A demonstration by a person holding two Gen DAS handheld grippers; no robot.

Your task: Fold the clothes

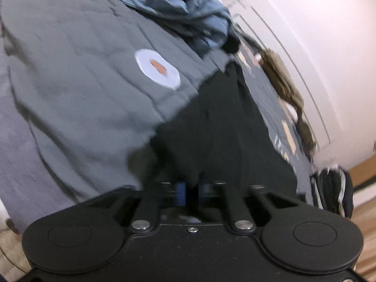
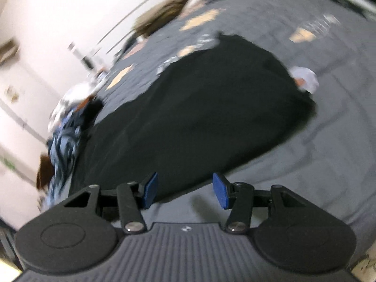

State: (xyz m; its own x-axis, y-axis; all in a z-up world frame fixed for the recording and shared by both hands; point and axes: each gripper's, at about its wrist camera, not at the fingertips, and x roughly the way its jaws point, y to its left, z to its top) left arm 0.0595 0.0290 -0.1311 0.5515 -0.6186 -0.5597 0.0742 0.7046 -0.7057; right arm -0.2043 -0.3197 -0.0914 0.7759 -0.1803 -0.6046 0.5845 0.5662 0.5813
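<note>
We have a black garment point(image 2: 199, 108) spread flat on the grey quilted bed point(image 2: 317, 145), and we place everything else from it. The white patch point(image 2: 305, 80) of the quilt peeks out at its far right corner, a heap of blue clothes point(image 2: 63, 136) lies just off its left end, and olive cloth point(image 2: 164, 14) sits beyond its far edge by the wall.

Our left gripper point(image 1: 191, 193) has its fingers pressed together on the near hem of the garment; a fold of black cloth rises between the blue pads, so we read this as a pinch. Our right gripper point(image 2: 185, 191) hangs over the near edge with fingers spread, nothing between them, the left pad over black cloth and the right over bare quilt.

We judge the garment light, limp and not fragile. It will sag and drag rather than hold shape, and a thin hem can slip from a shallow bite. So we would take it at two near corners or along the hem, grabbing a bunched fold deep between the pads, and lift both sides evenly to keep the fold line straight.
</note>
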